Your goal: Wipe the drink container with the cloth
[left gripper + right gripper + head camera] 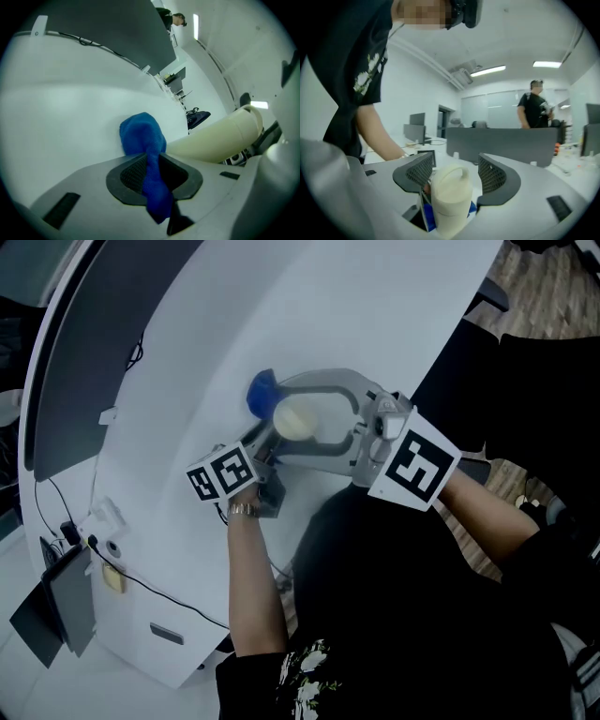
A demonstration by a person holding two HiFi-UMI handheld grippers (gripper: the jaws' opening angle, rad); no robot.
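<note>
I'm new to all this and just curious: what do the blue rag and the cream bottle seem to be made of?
The cloth looks like soft, fuzzy fabric, perhaps microfibre: it bunches and droops limply where it is pinched. The drink container looks like smooth cream plastic or coated metal, with a soft satin sheen and a moulded loop on top; the look leaves that open.
</note>
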